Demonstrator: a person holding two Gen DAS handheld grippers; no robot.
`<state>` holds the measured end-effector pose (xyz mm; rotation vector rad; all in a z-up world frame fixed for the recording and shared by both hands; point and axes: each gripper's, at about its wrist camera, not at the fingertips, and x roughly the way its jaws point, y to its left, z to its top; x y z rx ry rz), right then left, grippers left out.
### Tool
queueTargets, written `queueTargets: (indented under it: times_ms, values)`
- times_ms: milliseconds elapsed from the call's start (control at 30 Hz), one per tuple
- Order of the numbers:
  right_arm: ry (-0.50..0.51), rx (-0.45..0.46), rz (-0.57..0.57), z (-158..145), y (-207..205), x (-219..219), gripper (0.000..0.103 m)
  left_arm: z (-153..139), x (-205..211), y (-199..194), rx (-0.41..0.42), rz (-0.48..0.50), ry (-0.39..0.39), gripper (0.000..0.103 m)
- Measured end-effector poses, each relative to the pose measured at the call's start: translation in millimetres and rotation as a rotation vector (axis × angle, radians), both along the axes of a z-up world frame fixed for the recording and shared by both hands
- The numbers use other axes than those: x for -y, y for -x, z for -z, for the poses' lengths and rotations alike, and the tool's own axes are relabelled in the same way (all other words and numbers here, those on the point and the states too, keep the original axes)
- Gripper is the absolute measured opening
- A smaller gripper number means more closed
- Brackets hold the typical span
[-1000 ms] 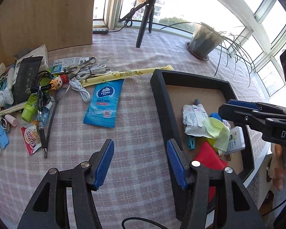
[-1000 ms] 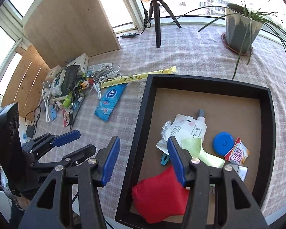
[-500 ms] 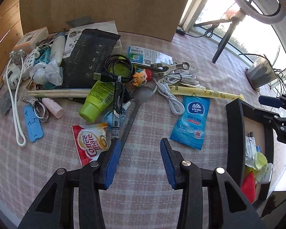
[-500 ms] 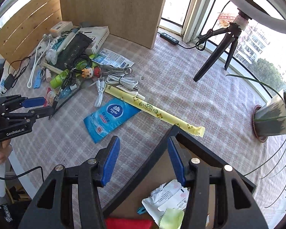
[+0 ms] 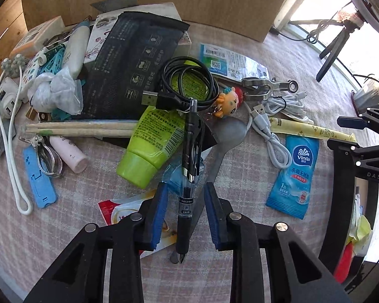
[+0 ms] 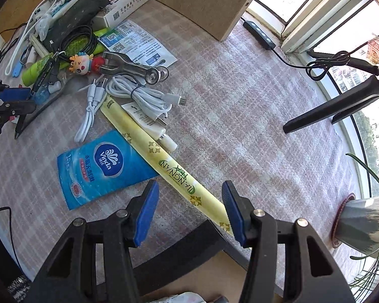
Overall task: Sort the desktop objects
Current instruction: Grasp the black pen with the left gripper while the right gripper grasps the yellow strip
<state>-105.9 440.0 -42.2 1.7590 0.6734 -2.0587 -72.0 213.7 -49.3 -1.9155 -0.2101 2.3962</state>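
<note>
Checked worktop. My left claw, closing, straddles black pen, untouched: light, stiff, slick; grip mid-barrel. Right claw open, empty.

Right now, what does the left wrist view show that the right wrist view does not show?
Only the left wrist view: the left gripper, jaws just closing around the black pen without touching it, and wooden chopsticks. Only the right wrist view: the open right gripper over the yellow tea stick, and a power strip. Both: the blue Vinda packet, the cartoon keychain.
</note>
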Motion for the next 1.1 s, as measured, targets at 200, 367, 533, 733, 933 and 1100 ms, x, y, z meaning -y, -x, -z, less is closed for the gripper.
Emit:
queueTargets:
  times_ms: [200, 367, 533, 733, 933, 1100]
  values:
    - [0.005, 0.022, -0.003, 9, 9, 1, 0.051, 3, -1, 2, 0.007, 0.000, 0.001, 0.022]
    - [-0.003, 0.043, -0.013, 14, 10, 1, 0.037, 9, -6, 2, 0.019, 0.009, 0.007, 0.017]
    - [0.001, 0.045, -0.016, 7, 11, 2, 0.031, 12, -5, 0, 0.027, 0.002, -0.002, 0.011]
    - [-0.007, 0.034, -0.030, -14, 8, 8, 0.027, 9, -3, -8, 0.017, 0.002, -0.008, 0.010]
    - [0.073, 0.048, -0.005, -45, 0, 11, 0.017, -2, -2, -22, -0.002, 0.002, -0.032, 0.010]
    - [0.160, 0.049, 0.084, -60, -29, 5, 0.013, -14, 0, -32, -0.022, 0.007, -0.043, 0.010]
